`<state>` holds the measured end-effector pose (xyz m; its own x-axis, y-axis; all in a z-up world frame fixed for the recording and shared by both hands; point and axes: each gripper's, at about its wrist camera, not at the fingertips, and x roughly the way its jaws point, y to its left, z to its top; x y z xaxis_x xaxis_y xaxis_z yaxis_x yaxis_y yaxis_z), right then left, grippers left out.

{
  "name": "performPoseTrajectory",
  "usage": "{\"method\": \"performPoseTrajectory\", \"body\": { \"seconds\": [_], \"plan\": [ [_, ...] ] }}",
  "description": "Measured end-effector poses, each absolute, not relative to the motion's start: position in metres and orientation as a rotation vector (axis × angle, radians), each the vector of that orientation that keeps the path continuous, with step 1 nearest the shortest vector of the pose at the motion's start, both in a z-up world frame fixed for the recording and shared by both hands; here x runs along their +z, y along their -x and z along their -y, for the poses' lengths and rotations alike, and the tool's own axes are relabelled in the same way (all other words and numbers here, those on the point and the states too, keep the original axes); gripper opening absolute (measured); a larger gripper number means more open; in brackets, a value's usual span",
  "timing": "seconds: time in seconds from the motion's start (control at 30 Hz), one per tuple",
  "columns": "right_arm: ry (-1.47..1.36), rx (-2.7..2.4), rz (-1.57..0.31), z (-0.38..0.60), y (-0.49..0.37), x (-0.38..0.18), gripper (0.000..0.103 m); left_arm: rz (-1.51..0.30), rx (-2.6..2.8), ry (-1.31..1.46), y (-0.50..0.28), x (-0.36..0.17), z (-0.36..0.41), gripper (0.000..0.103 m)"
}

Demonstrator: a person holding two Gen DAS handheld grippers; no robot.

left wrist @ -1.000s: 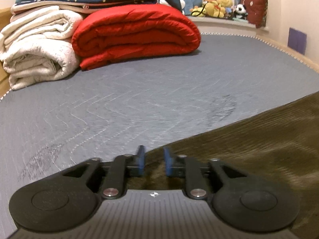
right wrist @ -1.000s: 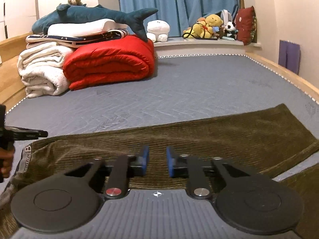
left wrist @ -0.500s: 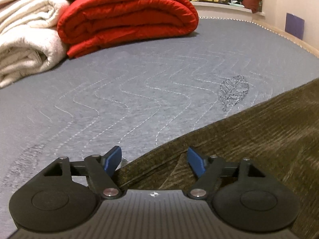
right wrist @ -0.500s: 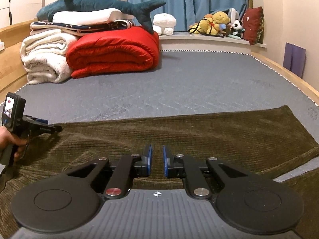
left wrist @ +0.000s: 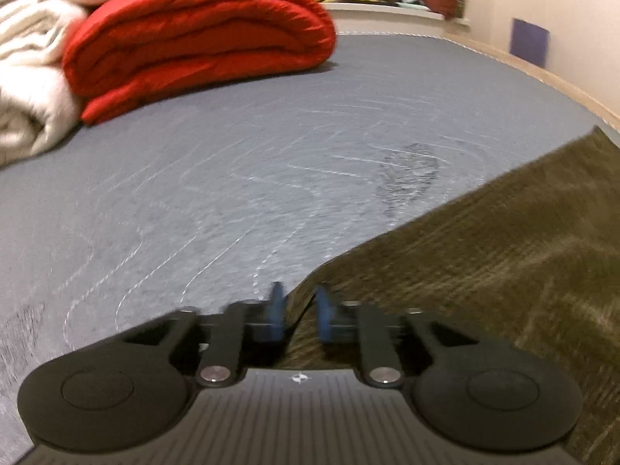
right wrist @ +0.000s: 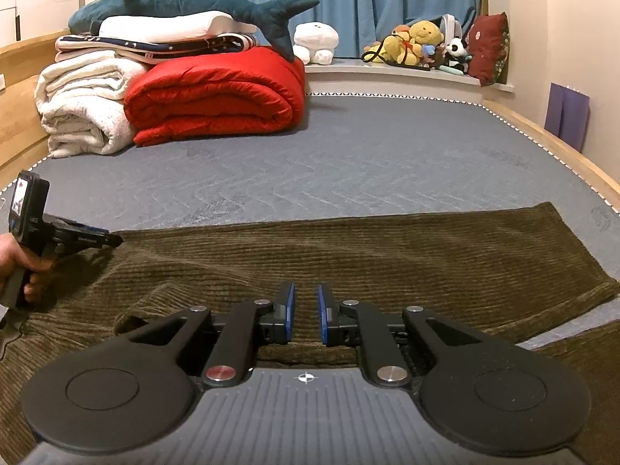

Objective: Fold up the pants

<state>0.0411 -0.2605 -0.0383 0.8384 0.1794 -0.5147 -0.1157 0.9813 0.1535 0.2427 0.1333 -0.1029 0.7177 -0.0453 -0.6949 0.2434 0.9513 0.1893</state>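
Olive corduroy pants (right wrist: 348, 255) lie spread across the near part of the bed (right wrist: 387, 162), waist toward the left edge, one leg hem toward the right edge

Left claw (left wrist: 298, 312): jaws have just been closing, now clenched on the far waist corner of the pants; cloth sits pinched between the blue pads. Seen from the right wrist view, its tip bites that same corner (right wrist: 112, 239)

Right claw (right wrist: 306, 319): jaws nearly together, low over the near middle of the pants; whether a fold of cloth is caught between the pads I cannot tell

Handling judgement: thick ribbed fabric, soft and limp, fairly heavy for cloth, not slippery; will drape and drag. Best taken at seamed edges: waistband corners, hems

Containers: none in view. Folded red quilt (right wrist: 217, 100) and white blankets (right wrist: 81, 104) stacked at the far left corner of the bed
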Motion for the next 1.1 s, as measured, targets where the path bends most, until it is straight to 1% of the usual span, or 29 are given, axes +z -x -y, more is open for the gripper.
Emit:
{"method": "performPoseTrajectory", "body": {
  "seconds": [0.27, 0.47, 0.63, 0.77, 0.9, 1.03, 1.1],
  "plan": [
    [-0.130, 0.123, -0.572, 0.267, -0.038, -0.037, 0.013, -0.704, -0.139, -0.302, -0.225, -0.079, -0.120, 0.004],
    [-0.136, 0.107, -0.575, 0.265, -0.033, -0.033, 0.013, -0.652, -0.152, -0.299, -0.190, -0.045, -0.104, 0.003],
    [-0.198, 0.084, -0.580, 0.275, -0.033, -0.024, 0.013, -0.638, -0.216, -0.356, -0.133, -0.019, -0.083, 0.002],
    [-0.255, 0.020, -0.527, 0.293, -0.032, -0.013, 0.013, -0.626, -0.288, -0.377, -0.072, -0.003, -0.074, 0.002],
    [-0.335, -0.042, -0.516, 0.319, -0.035, -0.013, 0.013, -0.615, -0.368, -0.405, -0.007, 0.010, -0.067, 0.002],
    [-0.395, -0.110, -0.516, 0.350, -0.038, -0.017, 0.013, -0.645, -0.436, -0.438, 0.050, 0.003, -0.067, 0.002],
    [-0.422, -0.137, -0.517, 0.368, -0.040, -0.018, 0.013, -0.703, -0.470, -0.439, 0.069, -0.014, -0.069, 0.002]
  ]
}}
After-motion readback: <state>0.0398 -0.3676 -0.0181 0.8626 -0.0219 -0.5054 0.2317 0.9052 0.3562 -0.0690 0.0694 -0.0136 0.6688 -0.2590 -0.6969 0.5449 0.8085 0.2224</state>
